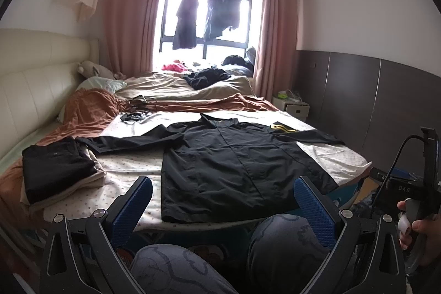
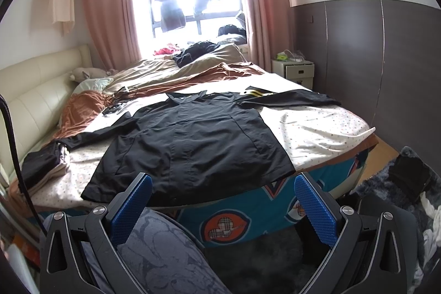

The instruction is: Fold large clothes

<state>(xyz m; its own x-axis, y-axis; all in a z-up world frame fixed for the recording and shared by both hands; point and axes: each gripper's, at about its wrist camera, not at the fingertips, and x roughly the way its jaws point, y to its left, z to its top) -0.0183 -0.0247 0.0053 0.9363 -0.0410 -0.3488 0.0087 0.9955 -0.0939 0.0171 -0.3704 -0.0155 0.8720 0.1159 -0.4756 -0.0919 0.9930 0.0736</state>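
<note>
1. The black jacket lies spread flat mid-frame on the bed, sleeves out.
2. The left claw and right claw gape wide, holding nothing.
3. Risk: thin fabric may bunch or slide over the bed's edge when pinched.
4. A folded stack sits at left; curtained window behind.

The left gripper is hanging with its blue-padded fingers spread wide — gripping nothing — above the person's knees. The right gripper is gaping just as wide, also empty. The right hand is wrapping around its gripper's handle.
</note>
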